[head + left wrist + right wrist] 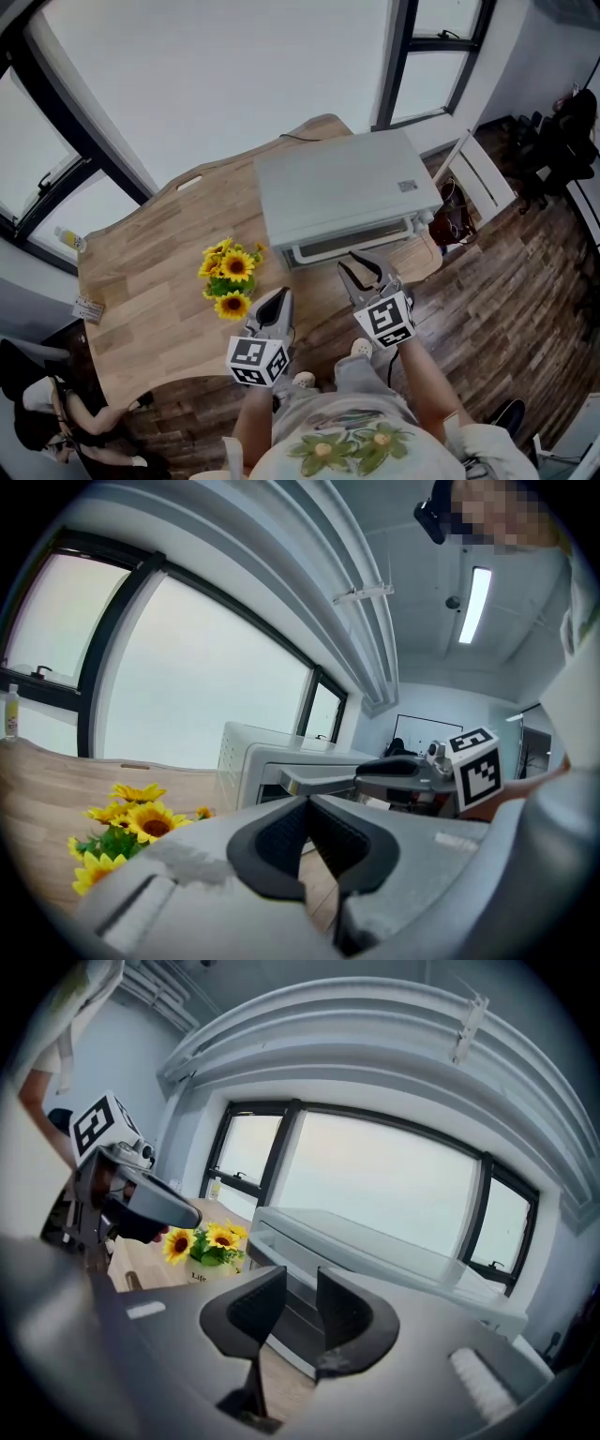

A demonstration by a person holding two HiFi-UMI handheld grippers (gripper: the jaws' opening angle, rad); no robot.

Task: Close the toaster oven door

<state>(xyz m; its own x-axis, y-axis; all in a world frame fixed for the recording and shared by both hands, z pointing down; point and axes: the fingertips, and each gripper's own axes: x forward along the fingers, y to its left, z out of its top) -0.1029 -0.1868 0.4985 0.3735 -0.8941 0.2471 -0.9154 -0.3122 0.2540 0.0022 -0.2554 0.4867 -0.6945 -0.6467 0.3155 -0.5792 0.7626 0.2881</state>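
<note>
Head view showed a pale grey, boxy toaster oven (342, 192) on a wooden table (150, 281), its door ajar just ahead of the right gripper (359, 268), whose jaws stood narrowly parted and empty, while the left gripper (274, 302) had its jaws together.

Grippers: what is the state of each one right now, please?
Left gripper: closed, holding nothing.
Right gripper: jaws slightly apart, holding nothing.
</note>
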